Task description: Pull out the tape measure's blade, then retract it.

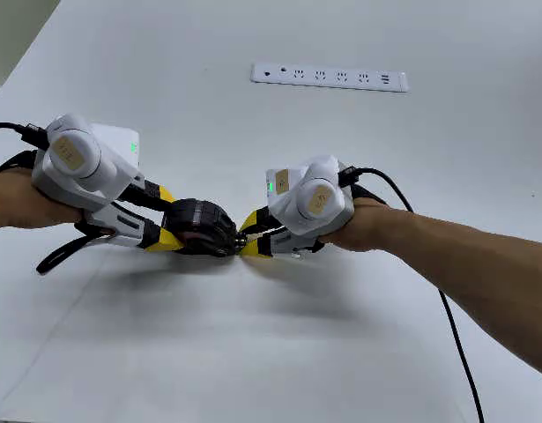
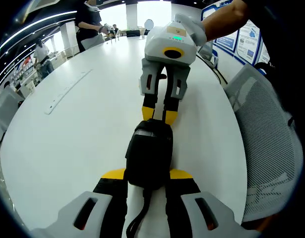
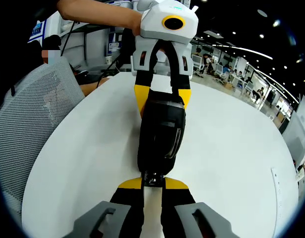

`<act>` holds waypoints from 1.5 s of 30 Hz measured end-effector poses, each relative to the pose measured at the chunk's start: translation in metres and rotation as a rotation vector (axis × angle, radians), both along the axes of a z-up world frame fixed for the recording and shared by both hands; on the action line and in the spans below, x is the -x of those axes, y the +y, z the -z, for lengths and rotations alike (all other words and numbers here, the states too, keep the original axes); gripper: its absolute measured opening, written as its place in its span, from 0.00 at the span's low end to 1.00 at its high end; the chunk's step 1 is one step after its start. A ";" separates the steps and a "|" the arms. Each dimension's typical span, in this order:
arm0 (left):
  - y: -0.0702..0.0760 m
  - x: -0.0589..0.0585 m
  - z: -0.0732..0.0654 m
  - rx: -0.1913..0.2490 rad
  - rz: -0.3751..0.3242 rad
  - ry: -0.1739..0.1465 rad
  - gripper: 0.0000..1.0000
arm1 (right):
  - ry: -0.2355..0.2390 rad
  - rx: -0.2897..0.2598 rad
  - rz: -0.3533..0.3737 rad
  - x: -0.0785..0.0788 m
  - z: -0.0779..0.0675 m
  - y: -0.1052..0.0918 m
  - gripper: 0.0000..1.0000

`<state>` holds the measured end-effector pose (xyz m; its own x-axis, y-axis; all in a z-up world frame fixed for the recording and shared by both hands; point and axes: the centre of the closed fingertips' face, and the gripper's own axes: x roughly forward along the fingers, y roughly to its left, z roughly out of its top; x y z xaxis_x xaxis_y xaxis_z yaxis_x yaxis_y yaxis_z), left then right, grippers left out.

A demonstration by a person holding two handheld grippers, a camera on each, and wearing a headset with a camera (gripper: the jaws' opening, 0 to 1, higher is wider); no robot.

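so the left hand-held gripper [image 1: 169, 218] clamps the tape measure [image 1: 200, 227], well clear of the power strip [image 1: 330, 77] on the tabletop [image 1: 253, 352]; the right hand-held gripper [image 1: 247, 236] pinches its blade tip [image 3: 153, 179]. I'd pull straight and level, case steady

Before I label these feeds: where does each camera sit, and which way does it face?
Head view: on the headset, looking down at the table; both forearms show, holding the left gripper and right gripper.
Left gripper view: rides the left gripper, looking along its fingers, clamped on the tape measure, toward the right gripper.
Right gripper view: rides the right gripper, facing back at the left gripper.
Shared: the gripper views face each other across the tape measure.
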<state>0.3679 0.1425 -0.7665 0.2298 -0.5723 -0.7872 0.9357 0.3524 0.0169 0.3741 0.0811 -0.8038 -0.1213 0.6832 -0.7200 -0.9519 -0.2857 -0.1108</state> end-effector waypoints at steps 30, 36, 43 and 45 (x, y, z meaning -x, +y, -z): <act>0.000 -0.002 -0.001 0.006 -0.008 0.012 0.23 | 0.001 0.031 0.012 -0.006 0.000 -0.025 0.08; 0.000 -0.001 -0.001 0.006 -0.009 0.013 0.23 | 0.004 0.037 0.019 -0.006 0.001 -0.031 0.08; -0.001 -0.001 -0.001 0.006 -0.008 0.013 0.23 | 0.007 0.040 0.028 -0.007 0.001 -0.037 0.08; -0.001 0.000 -0.001 0.005 -0.009 0.013 0.23 | 0.007 0.041 0.030 -0.007 0.001 -0.039 0.08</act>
<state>0.3684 0.1413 -0.7652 0.2247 -0.5746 -0.7870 0.9327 0.3606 0.0030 0.3812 0.0420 -0.8045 -0.1066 0.6566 -0.7467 -0.9607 -0.2616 -0.0929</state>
